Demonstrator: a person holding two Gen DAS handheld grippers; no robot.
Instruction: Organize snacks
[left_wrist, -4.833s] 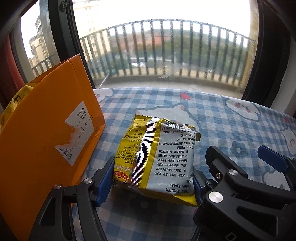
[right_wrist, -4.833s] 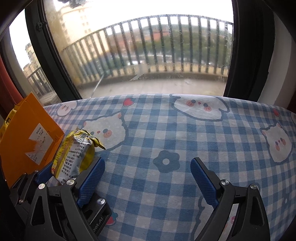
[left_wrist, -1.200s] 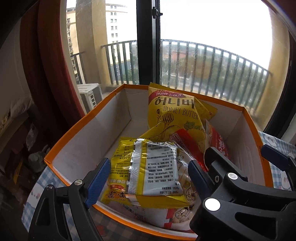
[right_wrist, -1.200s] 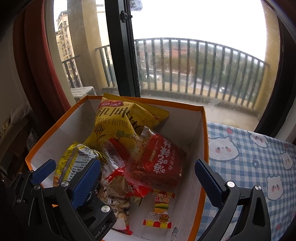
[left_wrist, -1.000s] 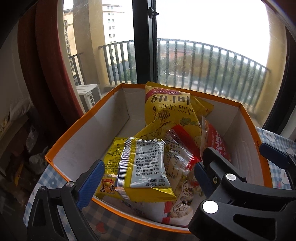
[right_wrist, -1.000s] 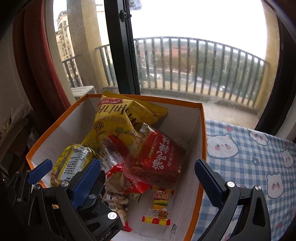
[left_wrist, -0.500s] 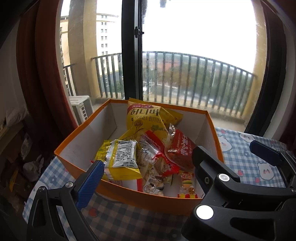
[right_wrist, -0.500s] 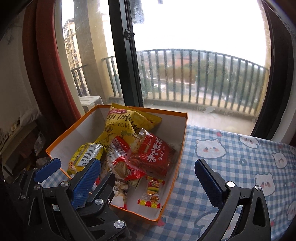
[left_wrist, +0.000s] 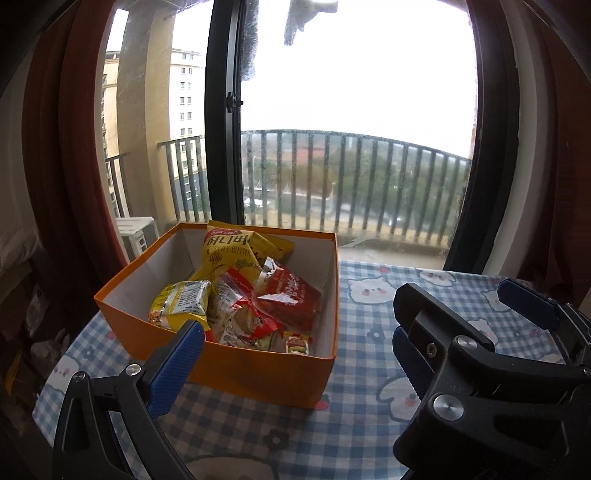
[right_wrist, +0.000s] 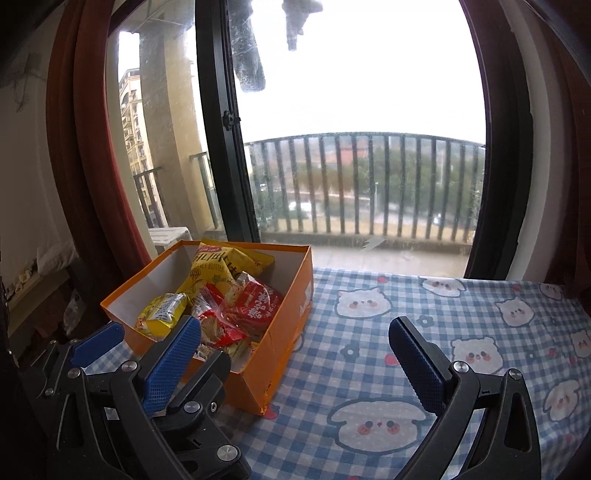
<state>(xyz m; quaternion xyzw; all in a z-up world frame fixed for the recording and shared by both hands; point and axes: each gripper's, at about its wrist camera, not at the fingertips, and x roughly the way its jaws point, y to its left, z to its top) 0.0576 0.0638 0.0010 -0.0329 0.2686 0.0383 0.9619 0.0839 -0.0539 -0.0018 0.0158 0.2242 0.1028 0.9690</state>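
So the orange box (left_wrist: 258, 373) sits at the left end of the bench (left_wrist: 369, 435), right by the window, and it's open on top with a whole pile of snacks in it. At the back there's a big yellow honey butter bag (left_wrist: 229, 251) leaning up against the far wall, a red packet (left_wrist: 291, 299) lying in the middle toward the right wall, and a smaller yellow packet (left_wrist: 181, 302) resting at the front left corner on top of the heap. Under those are some red and clear wrappers (left_wrist: 240, 325), and a little striped candy (left_wrist: 297, 345) down at the bottom near the front wall. The left gripper (left_wrist: 291, 354) has its fingers spread wide, they've just been opening, nothing between them. The right gripper (right_wrist: 295, 354) is wide open and empty too, over the checked cloth beside the box
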